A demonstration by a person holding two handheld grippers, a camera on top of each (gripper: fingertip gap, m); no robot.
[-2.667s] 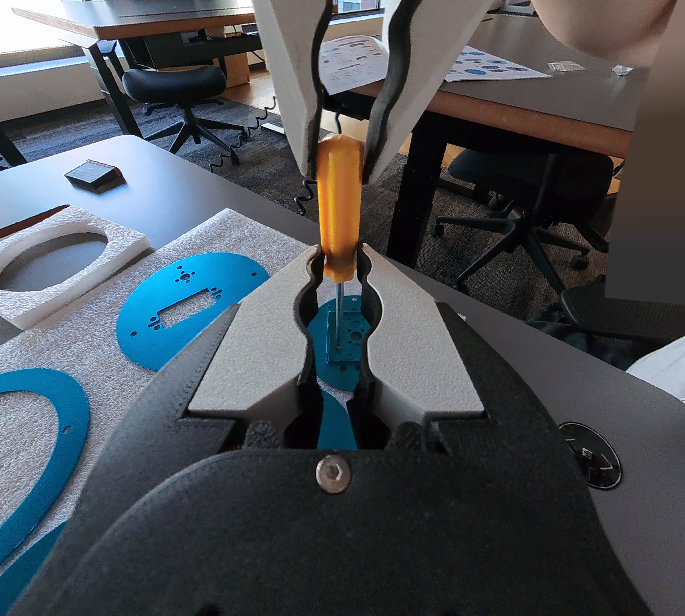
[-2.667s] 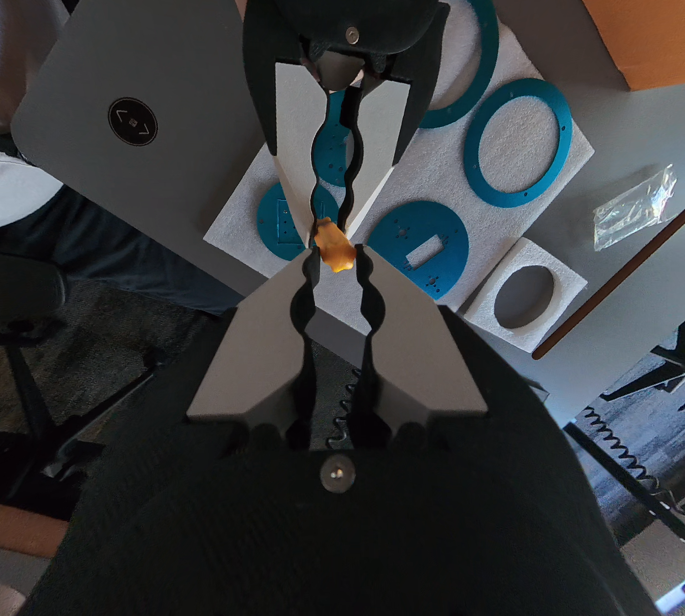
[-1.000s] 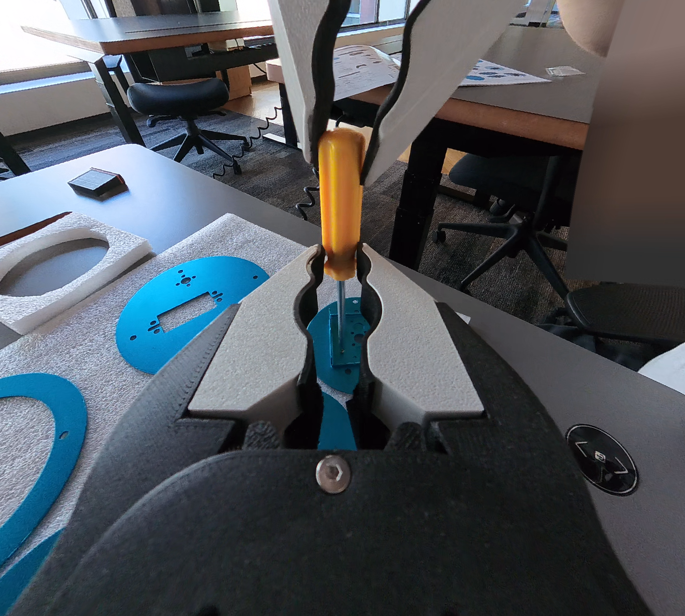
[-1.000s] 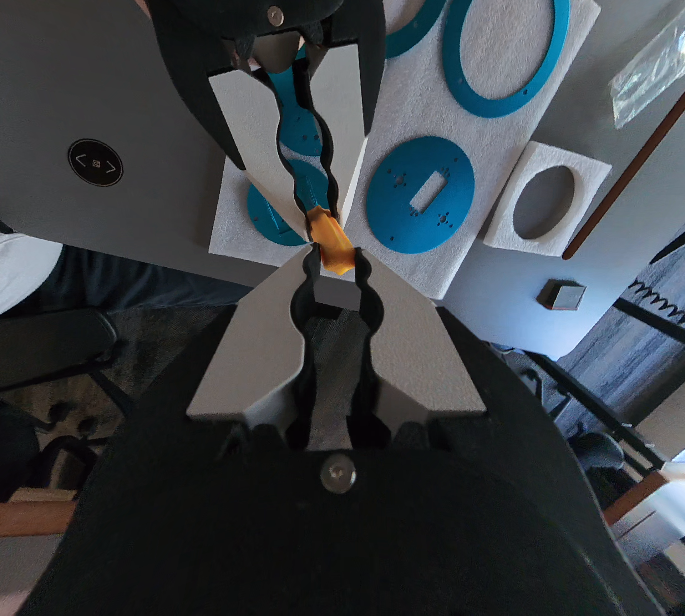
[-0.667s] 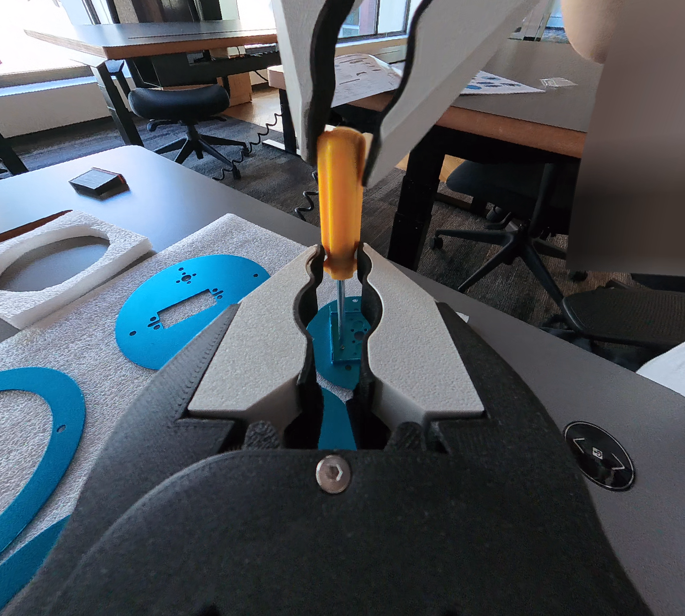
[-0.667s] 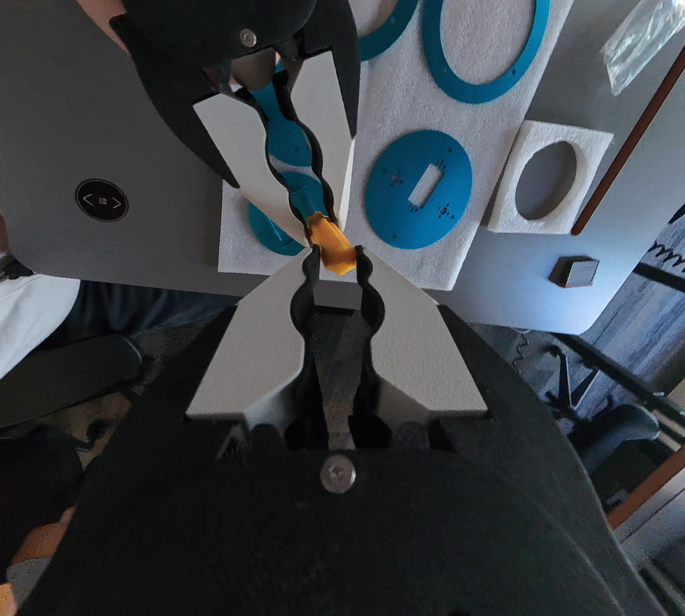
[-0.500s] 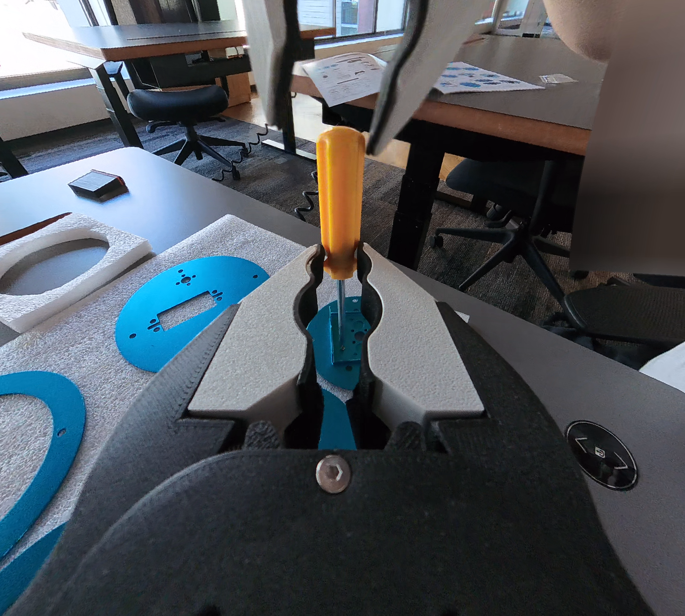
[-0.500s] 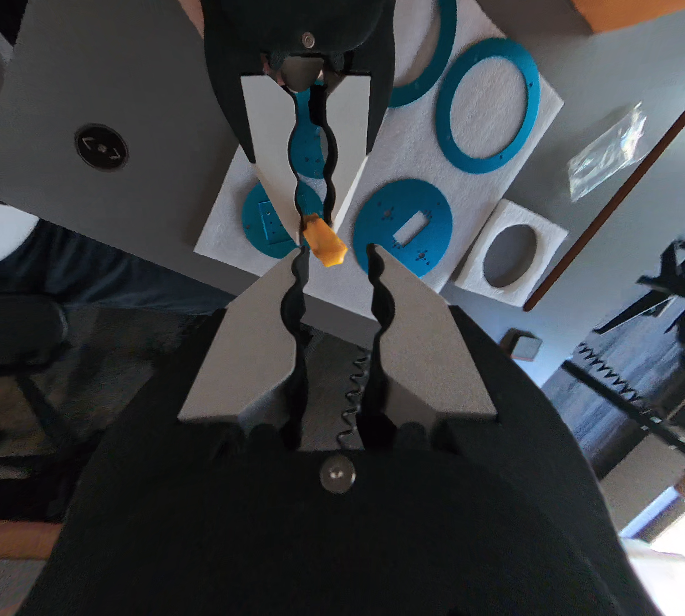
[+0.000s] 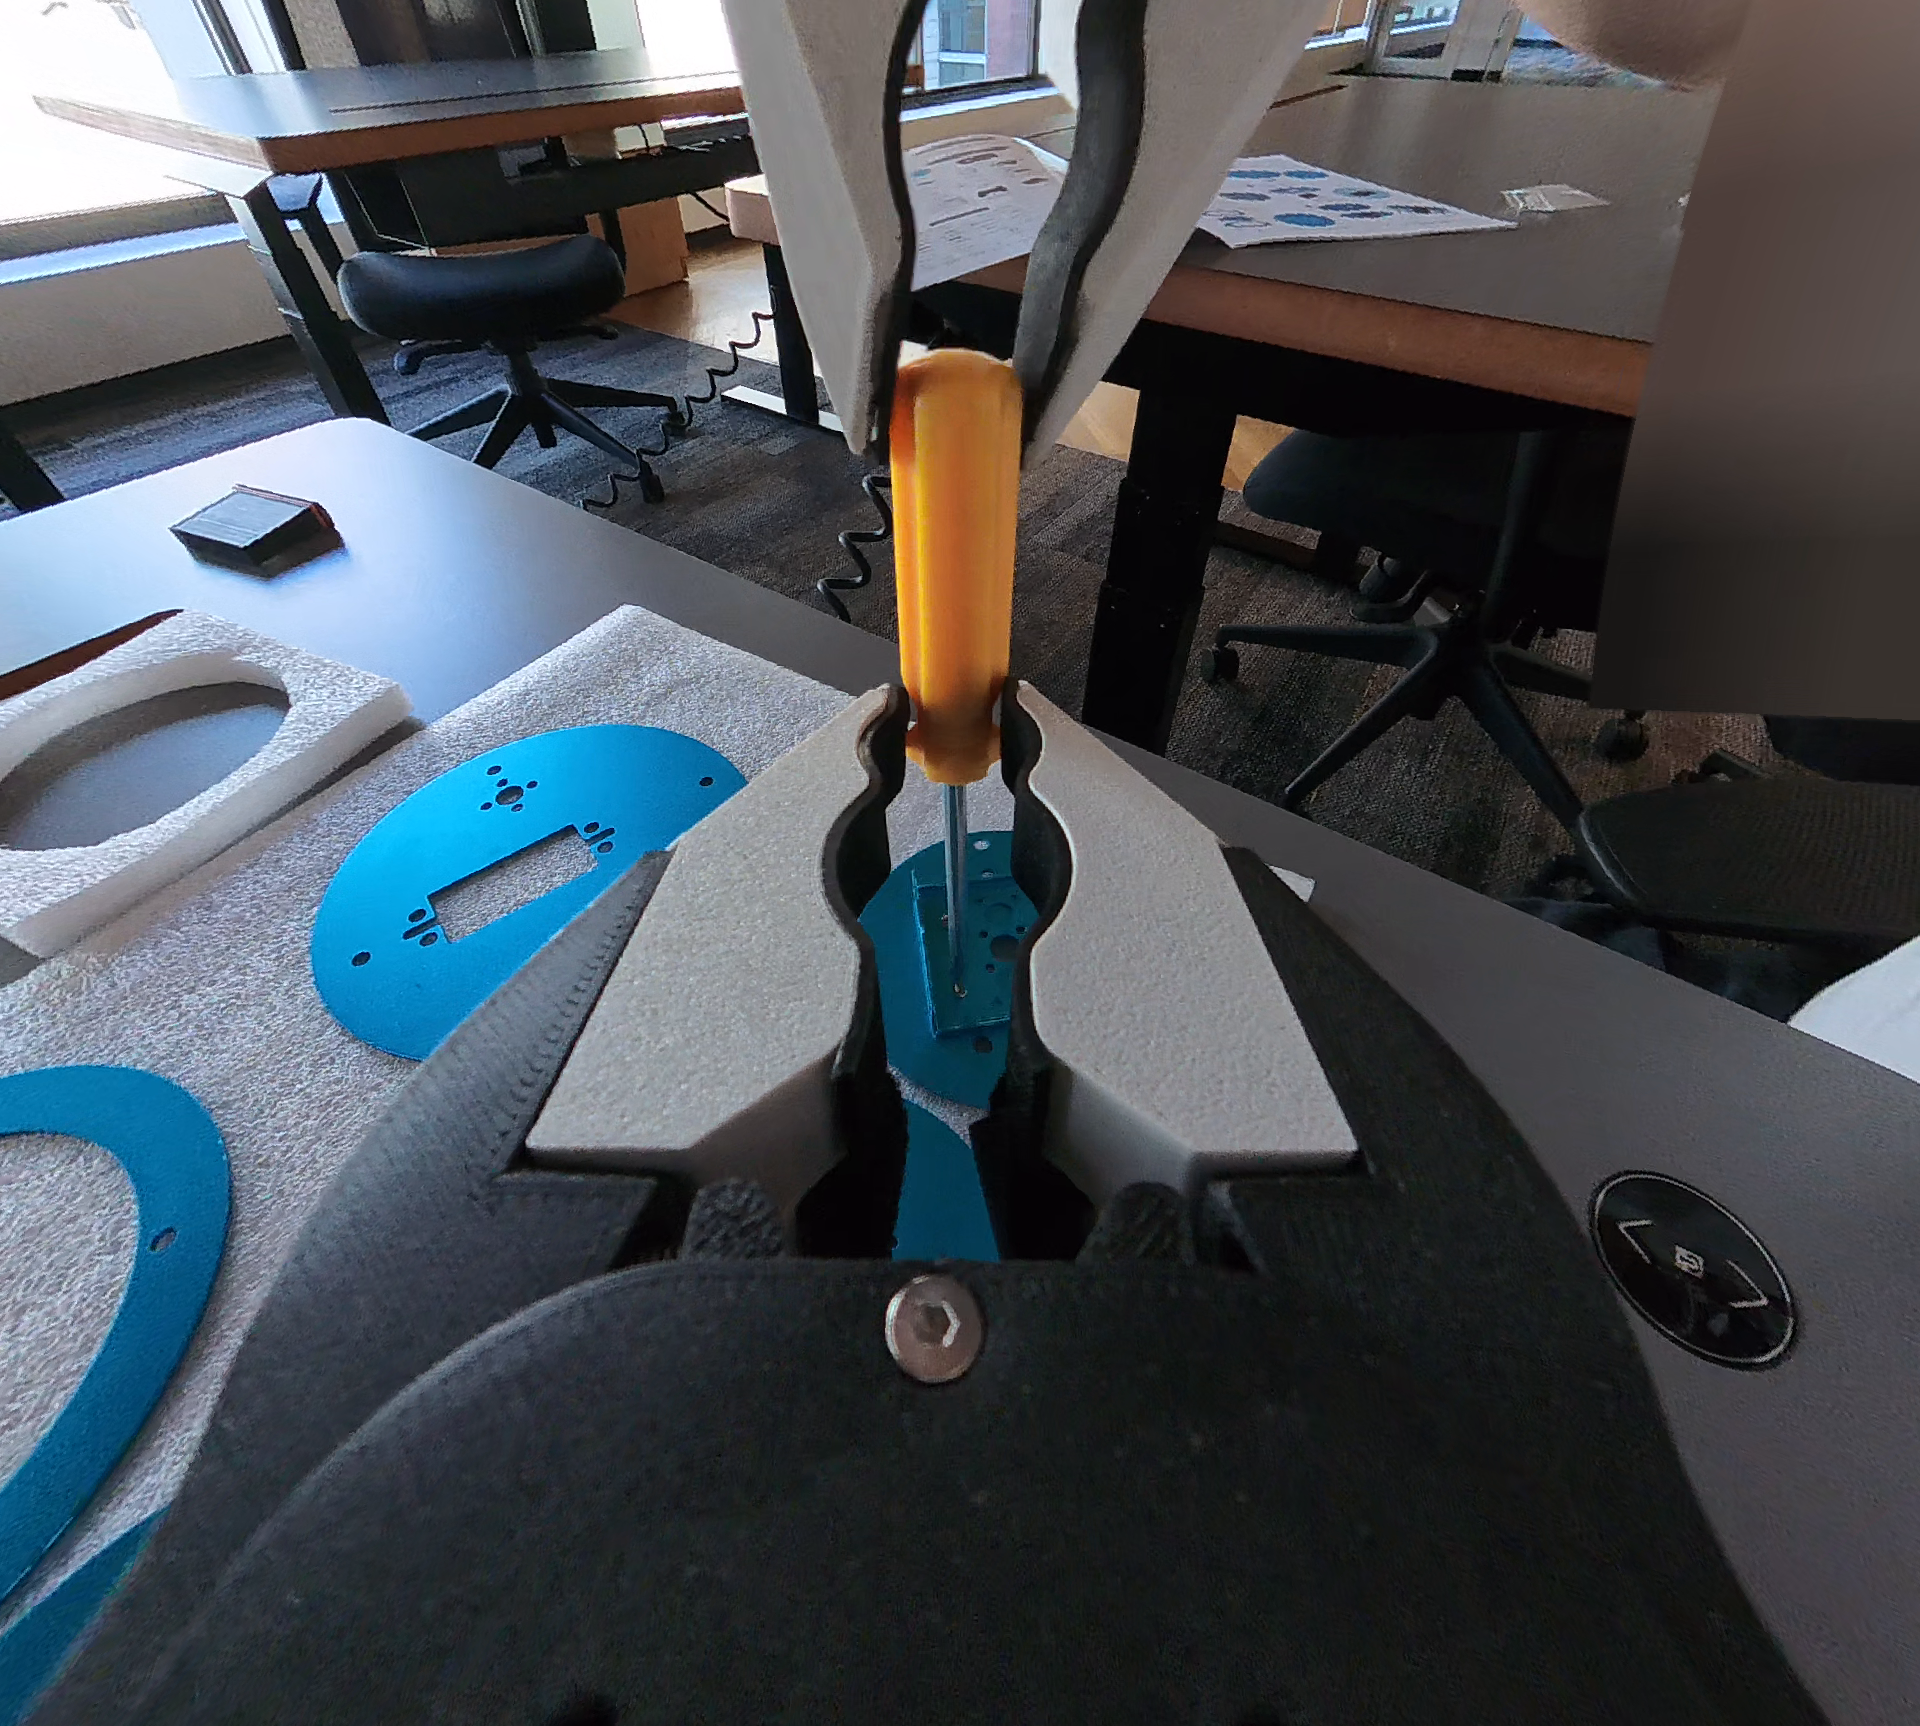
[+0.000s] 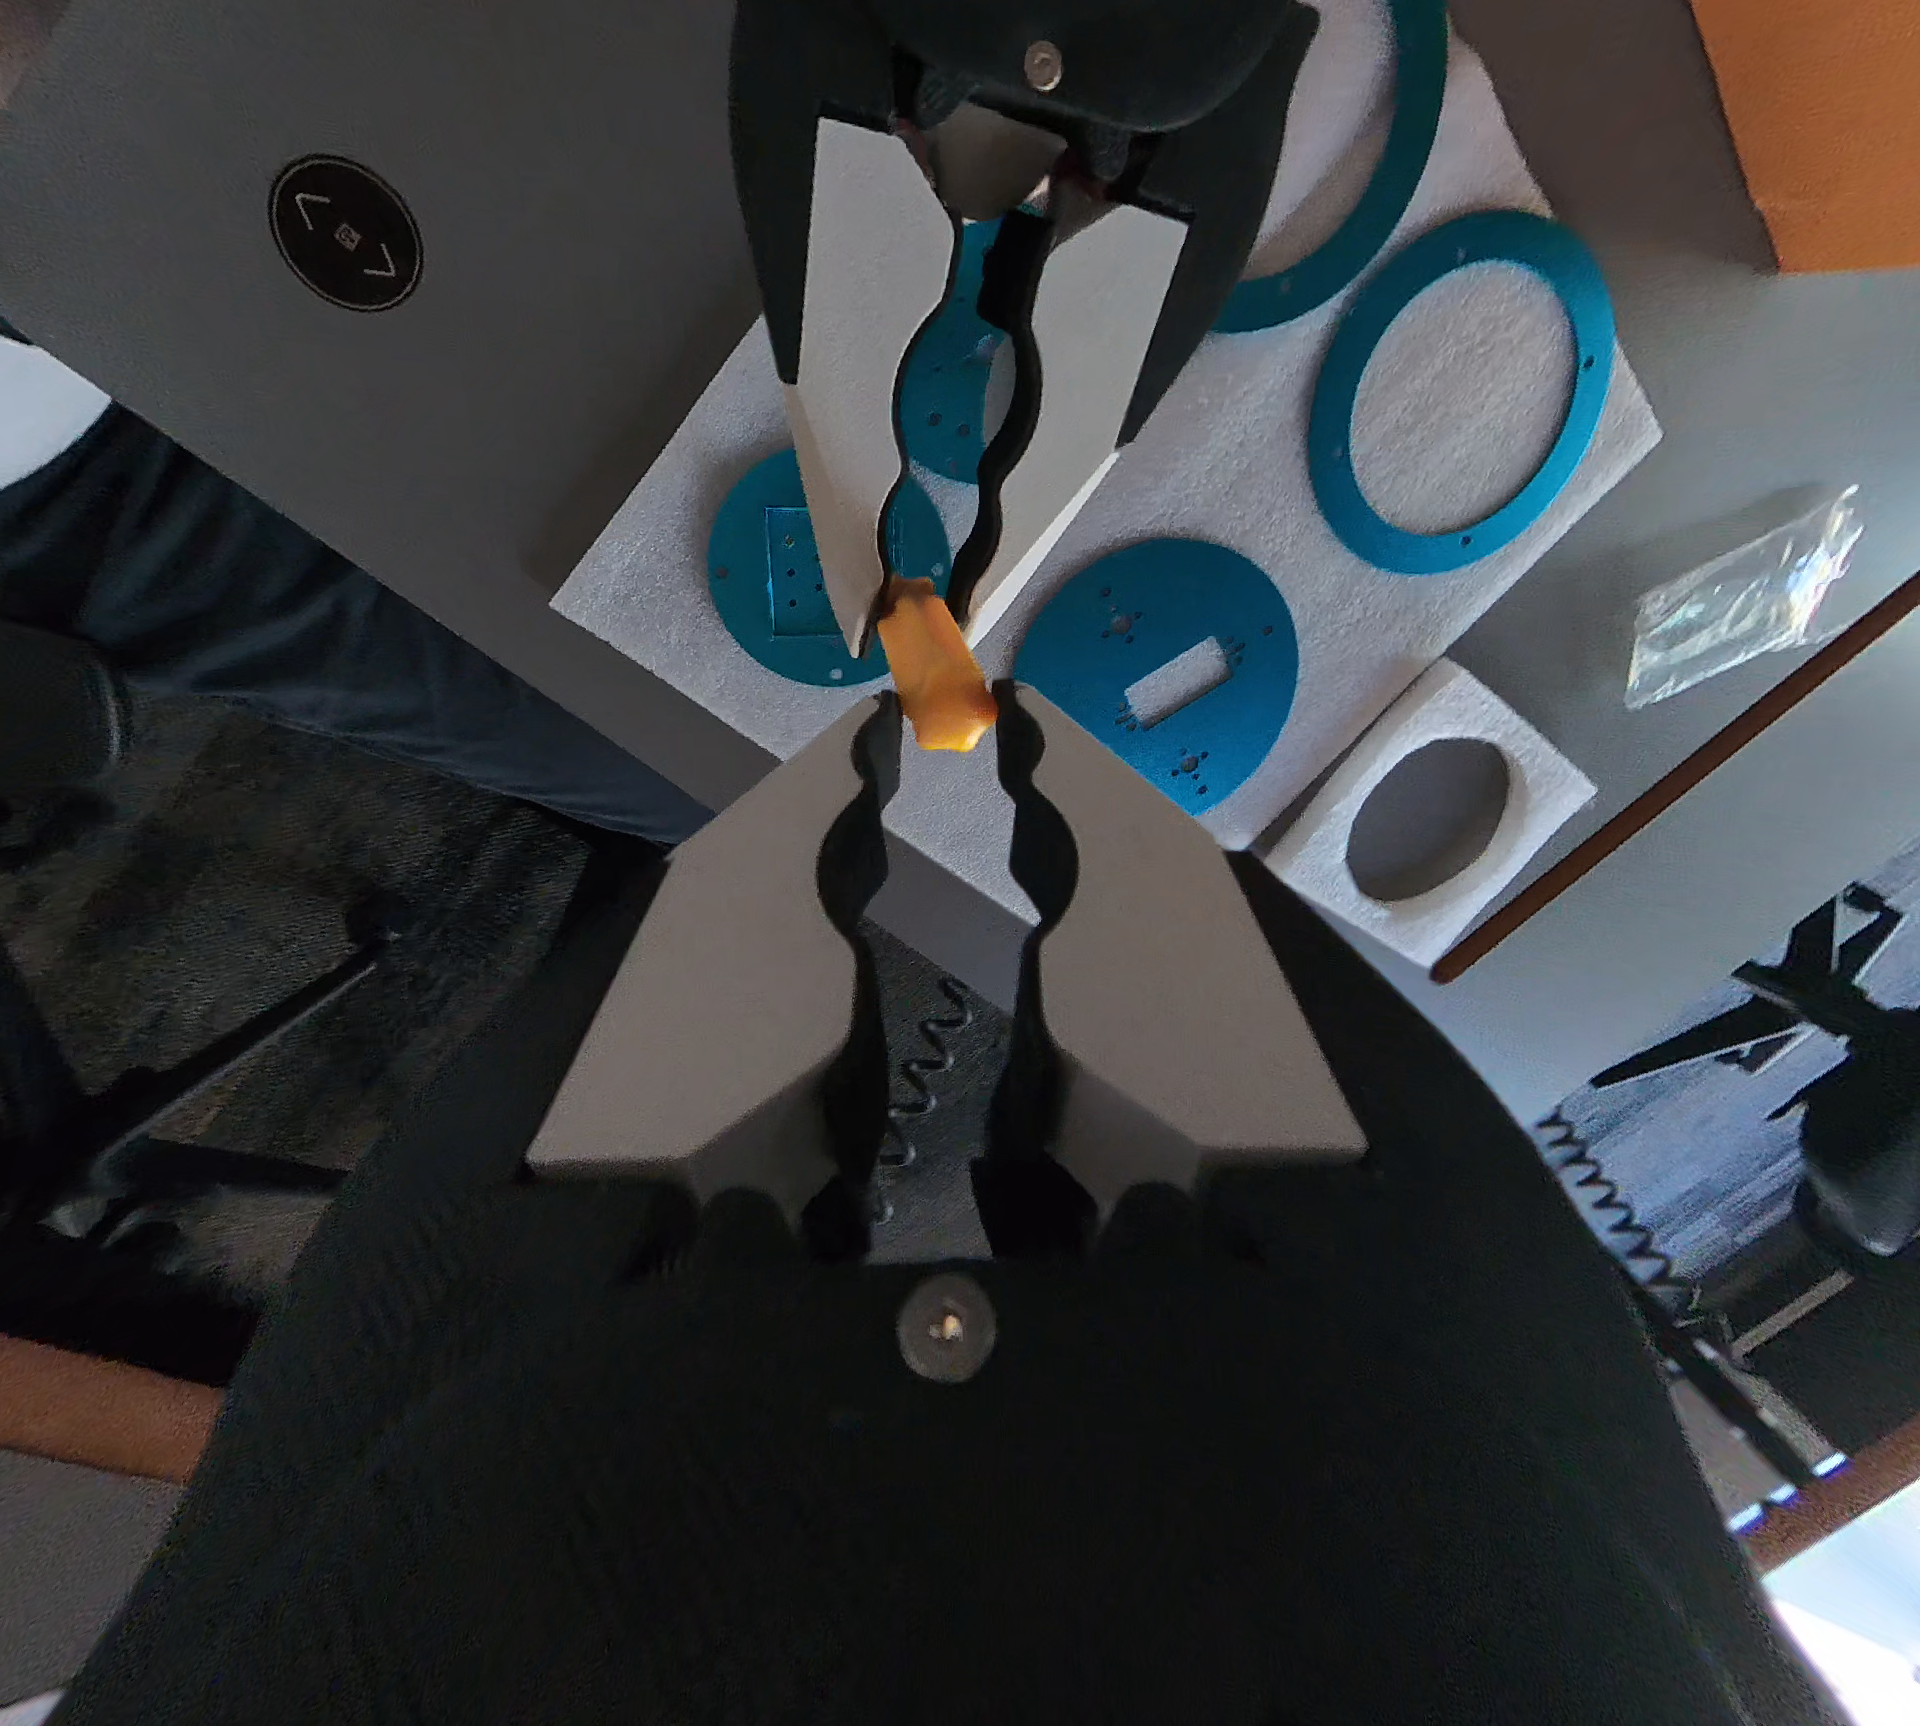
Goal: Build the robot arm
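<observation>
Four fingers (image 9: 727, 938) on one screwdriver (image 9: 954, 554), two blue rings (image 10: 1460, 388)

No words or numbers can be read. A round black button (image 9: 1691, 1269) with white arrow marks and a small square sign is set in the grey table (image 9: 1507, 1032). Printed paper sheets (image 9: 1340, 206) are seen far away, too small to read.

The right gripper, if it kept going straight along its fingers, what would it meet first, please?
Probably the orange screwdriver handle, whose top sits between the right gripper fingertips; beyond it lies the white foam sheet.
</observation>
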